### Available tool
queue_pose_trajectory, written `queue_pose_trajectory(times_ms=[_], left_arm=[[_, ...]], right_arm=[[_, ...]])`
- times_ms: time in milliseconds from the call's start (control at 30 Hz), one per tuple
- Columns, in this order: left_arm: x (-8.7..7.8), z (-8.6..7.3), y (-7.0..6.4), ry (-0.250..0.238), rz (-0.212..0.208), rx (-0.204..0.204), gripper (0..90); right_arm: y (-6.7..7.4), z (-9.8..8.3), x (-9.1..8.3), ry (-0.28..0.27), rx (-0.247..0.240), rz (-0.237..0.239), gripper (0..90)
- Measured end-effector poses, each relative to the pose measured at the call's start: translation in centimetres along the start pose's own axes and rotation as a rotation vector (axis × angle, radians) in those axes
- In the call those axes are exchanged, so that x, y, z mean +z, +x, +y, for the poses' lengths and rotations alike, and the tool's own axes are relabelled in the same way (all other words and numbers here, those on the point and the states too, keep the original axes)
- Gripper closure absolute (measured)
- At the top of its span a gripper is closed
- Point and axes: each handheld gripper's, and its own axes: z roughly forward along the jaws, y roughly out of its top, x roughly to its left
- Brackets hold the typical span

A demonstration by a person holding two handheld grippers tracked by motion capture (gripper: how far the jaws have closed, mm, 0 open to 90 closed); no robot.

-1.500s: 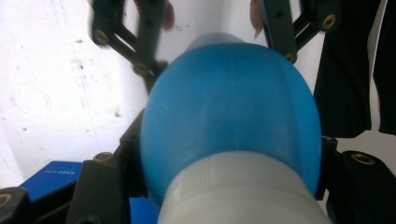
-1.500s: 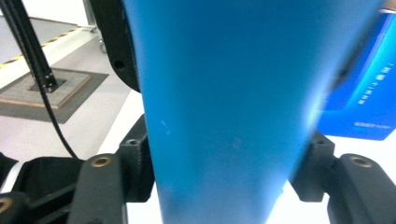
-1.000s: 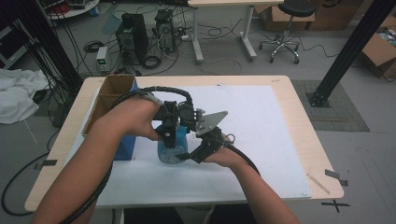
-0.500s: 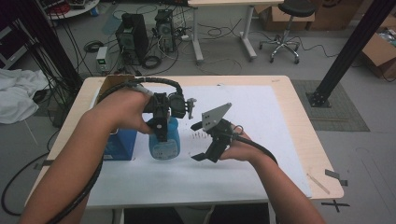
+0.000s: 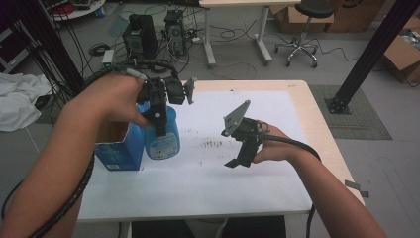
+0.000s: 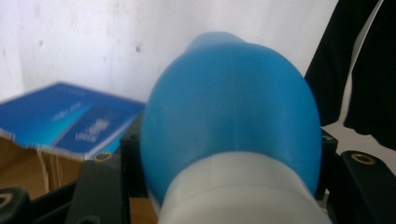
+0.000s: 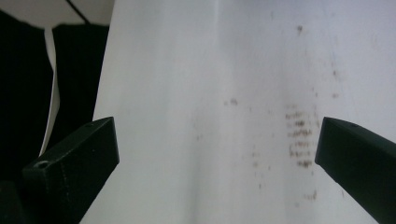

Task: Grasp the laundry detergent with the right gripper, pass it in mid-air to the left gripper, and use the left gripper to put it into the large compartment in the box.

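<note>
Box first: an open blue cardboard box (image 5: pixel 116 148) stands at the tabletop's left edge, on the white paper sheet (image 5: pixel 208 173). Just right of it, my left gripper (image 5: pixel 159 119) clamps a translucent blue plastic bottle with a white label (image 5: pixel 162 141) near its top; whether its base touches the sheet I cannot tell. In the left gripper view the bottle's rounded body (image 6: pixel 231 107) sits squeezed between the jaws. My right gripper (image 5: pixel 242 153) hangs over the sheet's middle, jaws just opened wide, nothing between them. Risk, as I judge it: a one-sided grip high on a smooth bottle may let it swing, clip the box, or slip.
</note>
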Motion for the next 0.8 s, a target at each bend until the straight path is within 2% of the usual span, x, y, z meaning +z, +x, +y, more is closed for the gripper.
queue_pose_trajectory(times_ms=[200, 300, 400, 433, 467, 600, 800], left_arm=[[-2.4, -1.8, 1.0, 0.002, -0.039, -0.168, 38.2], [-3.3, -2.7, 1.5, -0.008, -0.048, -0.273, 38.2], [-4.3, -3.8, 2.1, -0.018, -0.059, -0.382, 38.2], [-4.7, -4.3, 2.4, -0.023, -0.062, -0.436, 38.2], [-4.8, -4.4, 2.6, -0.024, -0.063, -0.456, 38.2], [-5.9, -5.8, 3.5, -0.024, -0.061, -0.600, 38.2], [-6.8, -7.3, 4.9, -0.001, -0.097, -0.803, 38.2]], right_arm=[[-0.1, -1.1, -0.6, 0.132, 0.005, 0.013, 0.0], [-0.1, -1.8, -1.0, 0.172, 0.010, 0.014, 0.0], [-0.1, -2.3, -1.4, 0.197, 0.015, 0.012, 0.0], [-0.1, -2.5, -1.5, 0.209, 0.015, 0.010, 0.0], [0.0, -2.6, -1.6, 0.219, 0.013, 0.008, 0.0], [0.0, -3.0, -1.8, 0.238, 0.014, 0.011, 0.0], [-0.1, -3.3, -2.0, 0.245, 0.014, 0.008, 0.0]])
